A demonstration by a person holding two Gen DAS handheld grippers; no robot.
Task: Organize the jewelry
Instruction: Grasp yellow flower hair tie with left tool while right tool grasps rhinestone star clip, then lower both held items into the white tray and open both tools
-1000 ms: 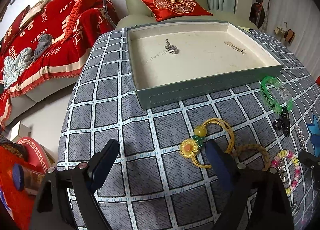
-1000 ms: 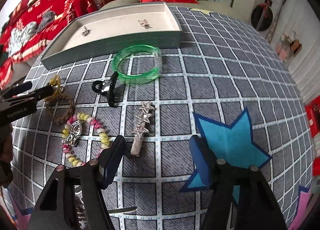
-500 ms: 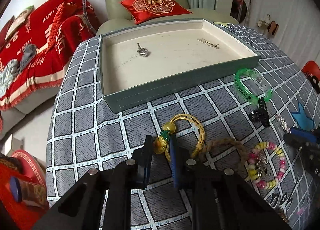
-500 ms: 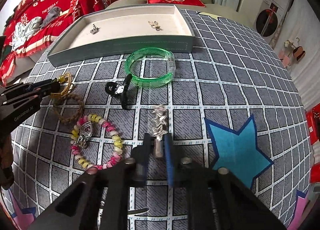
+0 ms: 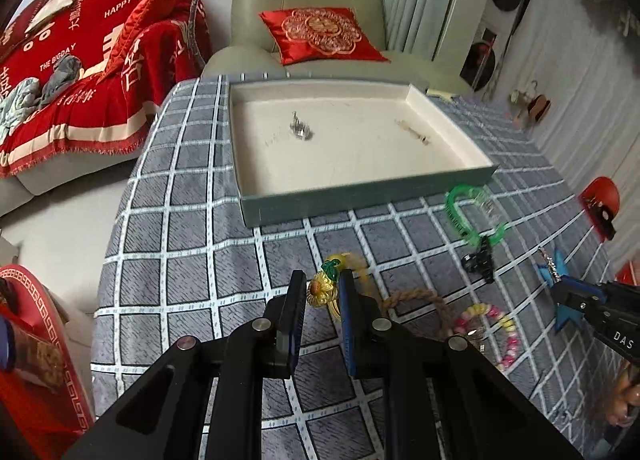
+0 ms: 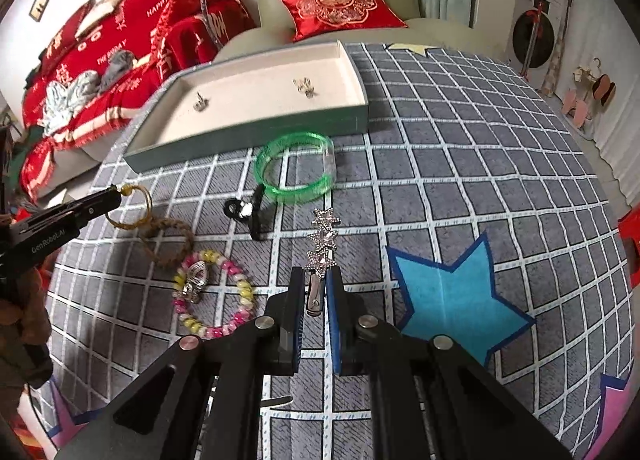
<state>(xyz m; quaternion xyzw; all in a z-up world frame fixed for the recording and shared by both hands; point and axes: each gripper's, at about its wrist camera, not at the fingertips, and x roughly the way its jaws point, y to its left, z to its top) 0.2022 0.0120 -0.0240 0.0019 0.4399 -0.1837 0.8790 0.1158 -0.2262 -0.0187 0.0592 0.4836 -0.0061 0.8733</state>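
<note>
both narrow: left hand-held gripper (image 5: 322,292) w/ sunflower hair tie (image 5: 320,289) pinched, right hand-held gripper (image 6: 315,292) w/ star hair clip (image 6: 321,248) pinched

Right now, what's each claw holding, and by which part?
Left claw: yellow hair tie, by its sunflower charm. Right claw: star hair clip, by its plain rear end.
</note>
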